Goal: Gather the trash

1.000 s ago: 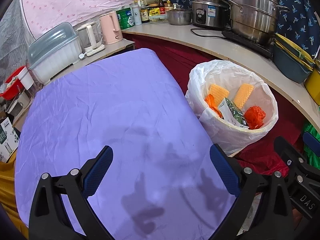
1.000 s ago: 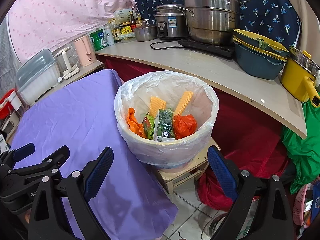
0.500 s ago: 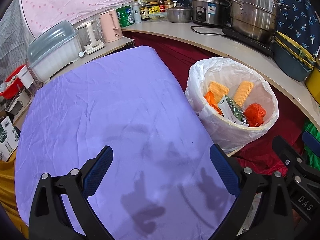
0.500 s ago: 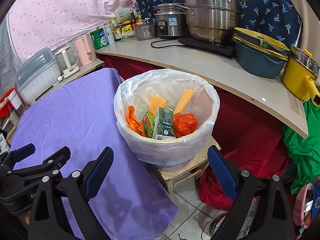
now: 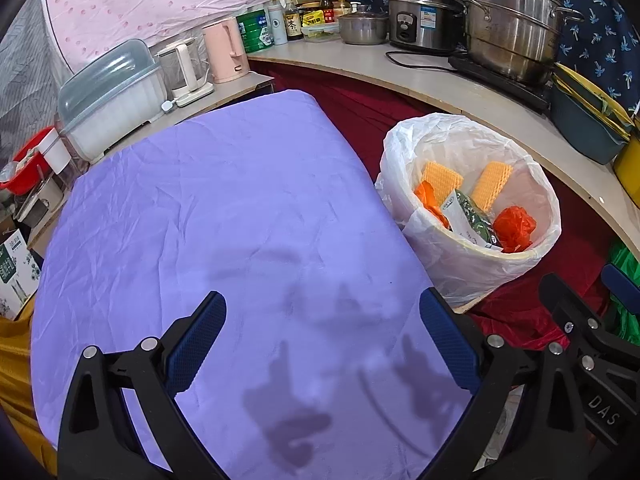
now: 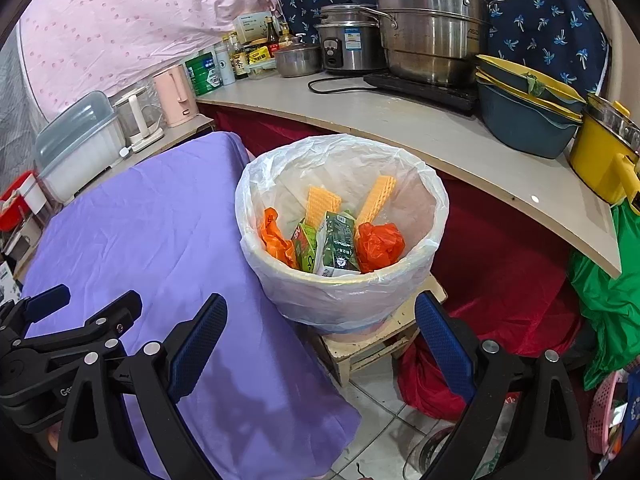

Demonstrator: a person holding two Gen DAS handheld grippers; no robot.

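The trash is in the bin (image 6: 340, 280), a bag-lined pail on a small stool (image 6: 372, 344) just beside the purple table (image 5: 224, 216): two yellow wafers (image 6: 322, 202), two green cartons (image 6: 336, 248) and two crumpled orange wrappers (image 6: 378, 246), so treat the collecting as likely done and sweep the cloth once before you stop. Your left claw (image 5: 320, 342) hangs over the table and your right claw (image 6: 318, 340) before the bin, both spread wide and empty. You cannot see the bin's bottom, the table's near edge, or the floor behind the stool.

Steel steamer pot (image 6: 430, 20), pink kettle (image 5: 226, 54)
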